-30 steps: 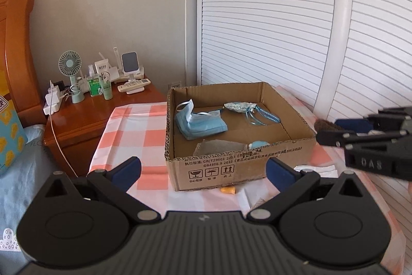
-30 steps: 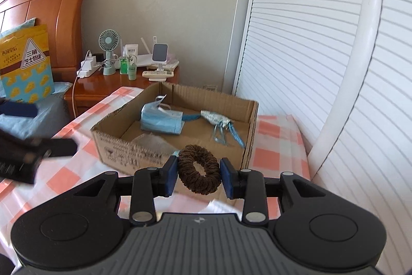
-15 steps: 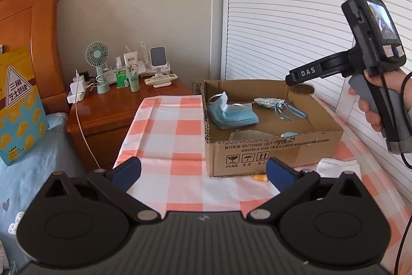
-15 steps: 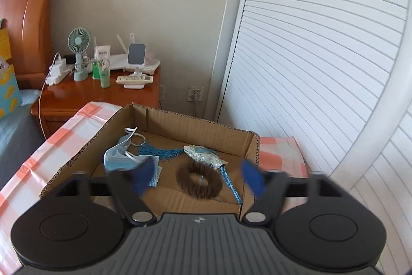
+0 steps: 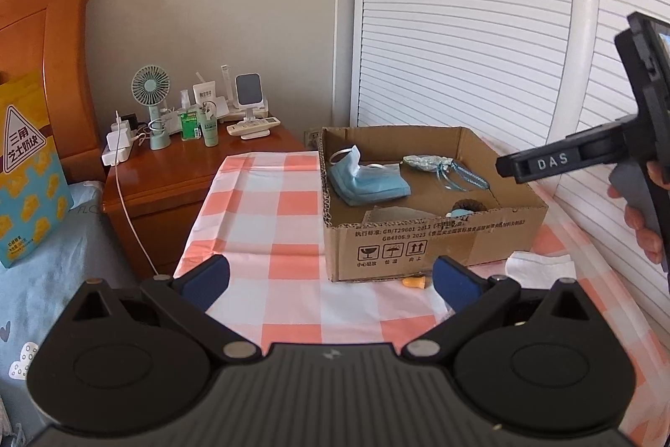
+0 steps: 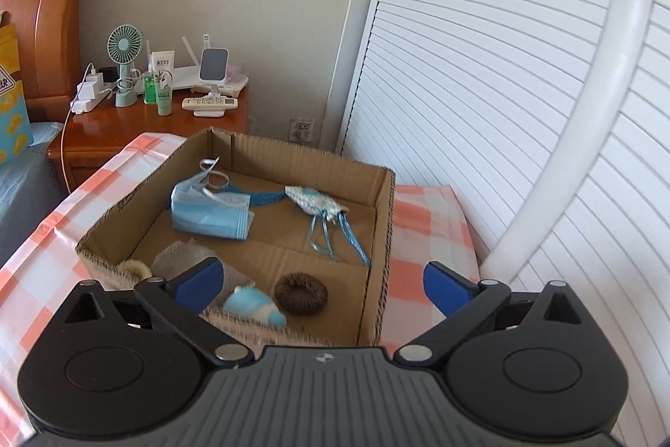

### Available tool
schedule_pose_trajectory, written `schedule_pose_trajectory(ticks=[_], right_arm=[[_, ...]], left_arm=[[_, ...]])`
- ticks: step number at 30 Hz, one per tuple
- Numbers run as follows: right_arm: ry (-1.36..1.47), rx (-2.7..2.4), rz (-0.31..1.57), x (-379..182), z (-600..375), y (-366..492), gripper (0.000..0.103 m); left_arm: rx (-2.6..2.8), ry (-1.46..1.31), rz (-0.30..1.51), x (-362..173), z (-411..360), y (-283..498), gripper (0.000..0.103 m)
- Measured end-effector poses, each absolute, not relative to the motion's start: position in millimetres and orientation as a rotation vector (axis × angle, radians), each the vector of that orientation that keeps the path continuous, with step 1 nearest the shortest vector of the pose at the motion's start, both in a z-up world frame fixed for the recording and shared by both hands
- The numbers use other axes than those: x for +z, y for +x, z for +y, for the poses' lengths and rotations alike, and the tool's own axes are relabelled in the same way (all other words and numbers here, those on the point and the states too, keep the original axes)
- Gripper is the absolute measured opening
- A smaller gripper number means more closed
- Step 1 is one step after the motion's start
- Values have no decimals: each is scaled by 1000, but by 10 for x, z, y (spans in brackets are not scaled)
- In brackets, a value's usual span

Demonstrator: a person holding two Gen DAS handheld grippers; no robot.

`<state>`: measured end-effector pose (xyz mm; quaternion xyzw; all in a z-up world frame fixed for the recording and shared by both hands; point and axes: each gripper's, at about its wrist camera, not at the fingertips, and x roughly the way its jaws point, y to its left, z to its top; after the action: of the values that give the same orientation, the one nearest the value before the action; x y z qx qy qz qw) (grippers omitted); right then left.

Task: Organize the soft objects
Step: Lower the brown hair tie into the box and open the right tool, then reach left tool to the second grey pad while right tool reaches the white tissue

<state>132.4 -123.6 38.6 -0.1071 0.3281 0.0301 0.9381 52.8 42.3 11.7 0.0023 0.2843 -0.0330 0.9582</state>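
Note:
An open cardboard box [image 6: 383, 237] [image 5: 418, 237] stands on a pink-checked tablecloth [image 5: 268, 204]. A brown scrunchie [image 6: 301, 293] [image 5: 467, 205] lies loose on the box floor near the front wall. Beside it are a light blue soft toy [image 6: 253, 306], a grey mesh cloth [image 6: 180, 258], a blue face mask [image 6: 209, 212] [image 5: 366, 183] and a glittery blue pouch [image 6: 312, 200] [image 5: 425, 162]. My right gripper [image 6: 322, 279] hovers over the box's near edge. Its jaws are opening and hold nothing. My left gripper [image 5: 331, 274] is open and empty in front of the box.
A white tissue [image 5: 538, 262] and a small orange item [image 5: 414, 282] lie on the cloth by the box. A wooden nightstand [image 5: 167, 179] carries a fan, bottles and a remote. A bed [image 5: 42, 258] is on the left and louvred doors [image 6: 481, 70] on the right. A hand [image 5: 645, 220] holds the right gripper.
The right gripper moved over the box and opened wide, releasing the brown scrunchie, which now lies on the box floor. The left gripper stayed open and its view shifted leftward.

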Motion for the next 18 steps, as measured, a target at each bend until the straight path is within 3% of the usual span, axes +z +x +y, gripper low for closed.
schedule_pose_trajectory(ticks=[18], right_arm=[[-87,-52,893,-590,-1494,1055,103]], left_arm=[[-95,43,651,1,271,581,102]])
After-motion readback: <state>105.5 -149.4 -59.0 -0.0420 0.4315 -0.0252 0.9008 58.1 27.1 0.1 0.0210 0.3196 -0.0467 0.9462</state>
